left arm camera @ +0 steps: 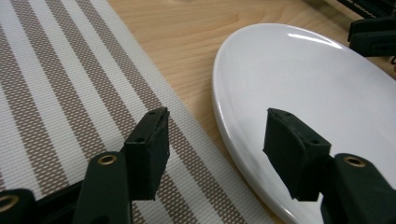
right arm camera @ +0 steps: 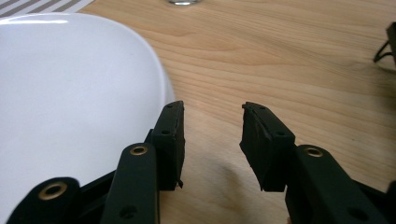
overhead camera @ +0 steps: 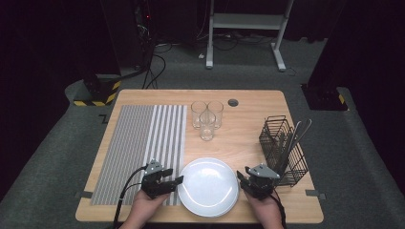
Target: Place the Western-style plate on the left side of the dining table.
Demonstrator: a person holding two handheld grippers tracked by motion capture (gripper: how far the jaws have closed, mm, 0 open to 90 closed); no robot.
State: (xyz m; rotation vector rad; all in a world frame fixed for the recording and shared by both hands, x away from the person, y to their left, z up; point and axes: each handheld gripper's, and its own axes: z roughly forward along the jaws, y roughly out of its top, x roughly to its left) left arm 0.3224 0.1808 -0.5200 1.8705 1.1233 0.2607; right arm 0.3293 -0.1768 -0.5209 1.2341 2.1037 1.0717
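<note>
Both claws, left claw (overhead camera: 173,180) and right claw (overhead camera: 240,175), gape unclenched beside the empty plate (overhead camera: 208,187); wire basket (overhead camera: 282,150) holds utensils on the wooden table (overhead camera: 248,129).

The white plate (overhead camera: 208,186) lies between the left gripper (overhead camera: 175,177) and the right gripper (overhead camera: 240,177), so it blocks the straight way from one to the other. At 12 o'clock from the plate there is bare wood, then three glasses (overhead camera: 207,119) standing close together. At 2 o'clock the wire basket (overhead camera: 282,149) with utensils closes the right side. At 10 o'clock the flat striped mat (overhead camera: 141,150) leaves free passage.
</note>
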